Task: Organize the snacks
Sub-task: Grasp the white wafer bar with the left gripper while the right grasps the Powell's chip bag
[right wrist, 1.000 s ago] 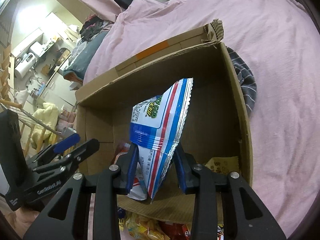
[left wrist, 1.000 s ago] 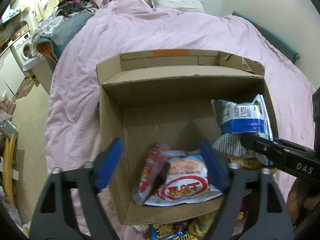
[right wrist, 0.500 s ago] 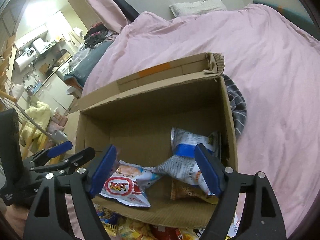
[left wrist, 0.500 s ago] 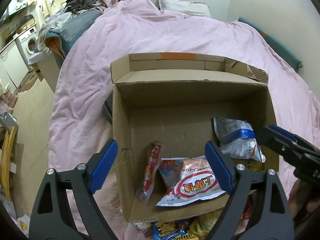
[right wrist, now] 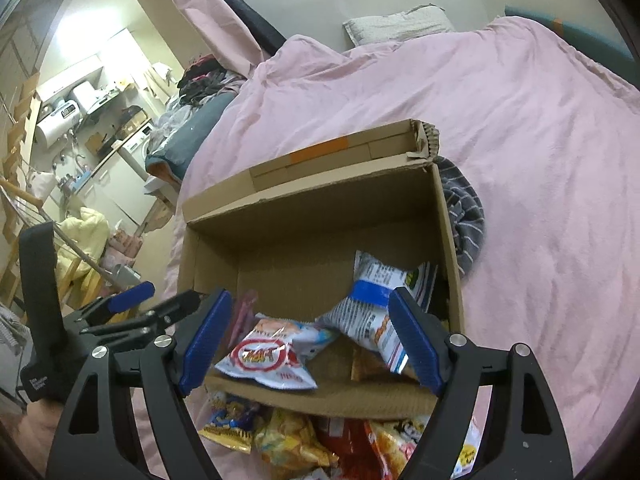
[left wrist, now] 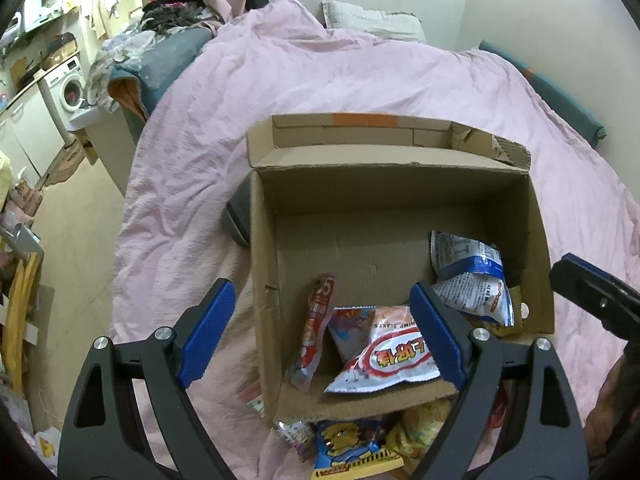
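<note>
**Both grippers wide, nothing held; snacks partly boxed**

Right gripper (right wrist: 310, 338): jaws spread wide, no pad touching anything. The jaws have just been opening, and no bag sits between the pads now. Seen through the gap, lower down: the box interior and its packets.

Left gripper (left wrist: 320, 330): jaws likewise wide apart and holding nothing. Its left finger hangs over the pink duvet (left wrist: 320, 88) outside the box wall; its right finger hangs over the box interior.

Cardboard box (left wrist: 264, 264): open-topped, rests on the duvet, far flap folded back with an orange tape patch on it.

Contents:
- blue-and-white bag (right wrist: 374, 304), crumpled, lying against the box's right wall, its lower end overlapping a brown-orange packet on the box floor.
- white bag with red oval logo (left wrist: 394, 354), flat near the front edge of the box, roughly central.
- slim red packet (left wrist: 314, 328), leaning on its edge just left of the white bag, near the left wall.

Loose snacks pile (right wrist: 320, 436): yellow, red and blue packets on the duvet, just in front of the box's near wall, outside it.

Striped grey cloth (right wrist: 464, 220): on the duvet, touching the box's right side.

Pillow (left wrist: 372, 24) at the far end of the bed, well apart from the box.
</note>
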Demonstrator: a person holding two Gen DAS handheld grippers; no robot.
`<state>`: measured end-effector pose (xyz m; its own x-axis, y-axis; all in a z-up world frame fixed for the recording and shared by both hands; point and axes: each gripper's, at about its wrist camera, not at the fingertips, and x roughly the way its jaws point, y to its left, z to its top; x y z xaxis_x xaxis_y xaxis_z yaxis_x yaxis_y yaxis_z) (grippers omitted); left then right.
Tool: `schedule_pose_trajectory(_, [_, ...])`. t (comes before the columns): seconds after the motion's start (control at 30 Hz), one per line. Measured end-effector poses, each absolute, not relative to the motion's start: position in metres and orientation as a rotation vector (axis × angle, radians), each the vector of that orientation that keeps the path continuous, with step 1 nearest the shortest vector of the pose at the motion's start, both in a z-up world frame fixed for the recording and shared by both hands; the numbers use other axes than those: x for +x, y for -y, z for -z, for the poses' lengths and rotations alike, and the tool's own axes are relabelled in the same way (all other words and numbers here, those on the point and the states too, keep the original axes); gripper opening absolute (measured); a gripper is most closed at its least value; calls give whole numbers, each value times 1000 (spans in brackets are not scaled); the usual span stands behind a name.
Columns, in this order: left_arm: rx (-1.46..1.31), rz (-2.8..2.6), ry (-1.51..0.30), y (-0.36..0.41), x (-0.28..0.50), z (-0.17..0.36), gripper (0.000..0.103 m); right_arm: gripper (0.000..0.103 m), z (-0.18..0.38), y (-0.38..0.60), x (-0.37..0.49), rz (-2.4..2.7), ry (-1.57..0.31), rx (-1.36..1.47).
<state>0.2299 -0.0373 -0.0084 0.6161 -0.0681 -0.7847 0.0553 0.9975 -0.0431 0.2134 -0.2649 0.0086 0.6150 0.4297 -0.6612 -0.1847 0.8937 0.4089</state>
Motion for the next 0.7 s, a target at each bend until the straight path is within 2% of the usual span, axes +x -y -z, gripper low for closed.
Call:
schedule_pose_trajectory(0.6, [-79, 58, -842, 10, 161, -9, 87, 83, -8, 279, 164, -300, -853, 322])
schedule_pose_trajectory(0.67, [-81, 42, -851, 10, 154, -7, 87, 93, -7, 282, 158, -293, -857, 337])
schedule_pose_trajectory(0.7, [-78, 31, -857, 9, 152, -6, 87, 95, -6, 283, 154, -292, -859, 345])
